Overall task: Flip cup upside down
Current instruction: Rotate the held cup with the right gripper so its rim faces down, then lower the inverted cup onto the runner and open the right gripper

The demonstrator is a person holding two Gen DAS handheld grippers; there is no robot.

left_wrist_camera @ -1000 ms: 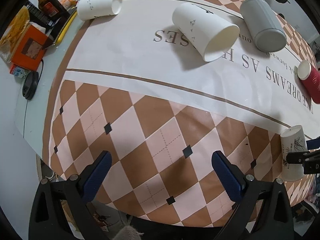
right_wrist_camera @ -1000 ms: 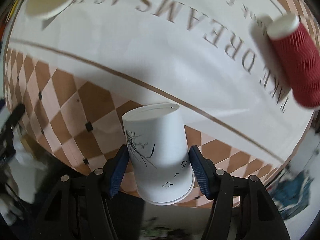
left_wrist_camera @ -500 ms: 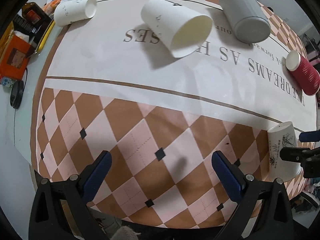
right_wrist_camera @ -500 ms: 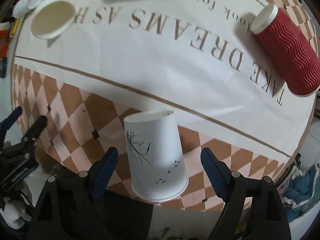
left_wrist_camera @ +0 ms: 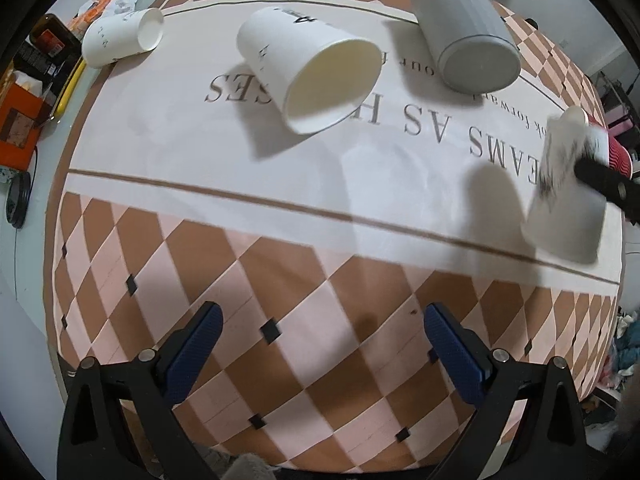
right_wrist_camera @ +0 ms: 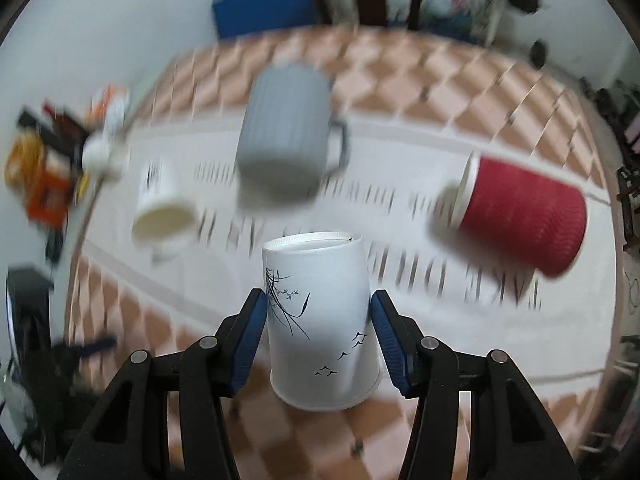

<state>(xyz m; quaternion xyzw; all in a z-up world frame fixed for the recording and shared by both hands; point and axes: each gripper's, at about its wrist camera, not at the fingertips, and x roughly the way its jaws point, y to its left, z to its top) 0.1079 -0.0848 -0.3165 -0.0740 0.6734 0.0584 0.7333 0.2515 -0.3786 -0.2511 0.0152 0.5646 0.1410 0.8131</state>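
A white paper cup with a black twig-and-birds print [right_wrist_camera: 322,320] sits between the blue pads of my right gripper [right_wrist_camera: 320,320], rim toward me, base away; the pads press its sides. The same cup [left_wrist_camera: 564,196] shows blurred at the right of the left wrist view, held above the tablecloth. My left gripper [left_wrist_camera: 320,344] is open and empty over the brown checked part of the cloth [left_wrist_camera: 280,280].
Lying on the cloth: a large white paper cup [left_wrist_camera: 312,76], a grey ribbed mug [left_wrist_camera: 466,28], a red ripple cup [right_wrist_camera: 524,216], a small white cup [left_wrist_camera: 120,36]. Boxes and a bottle [left_wrist_camera: 24,92] crowd the far left edge.
My right gripper closed on the printed cup and lifted it away from the near table edge, swinging toward the middle. The left gripper drifted slightly and stayed open.
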